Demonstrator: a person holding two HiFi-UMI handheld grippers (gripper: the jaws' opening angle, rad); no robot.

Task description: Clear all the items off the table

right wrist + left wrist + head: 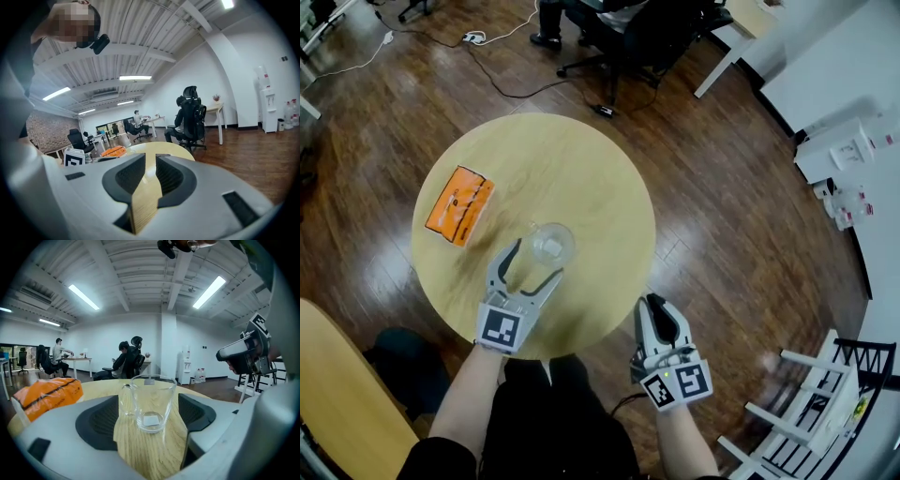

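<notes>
A clear glass mug (551,244) stands upright near the front of the round wooden table (581,159). My left gripper (537,262) is open around the mug's near side. In the left gripper view the mug (149,401) sits between the two dark pads (98,420) and touches neither. An orange packet (459,204) lies flat at the table's left, and it also shows in the left gripper view (47,394). My right gripper (655,305) hovers off the table's front right edge. Its jaws (151,173) are drawn together to a narrow slit with nothing in it.
Dark wooden floor surrounds the table. An office chair with a seated person (619,28) and floor cables (497,75) lie beyond the far edge. White cabinets (844,159) stand at right, a white rack (816,412) at lower right, a pale wooden panel (337,394) at lower left.
</notes>
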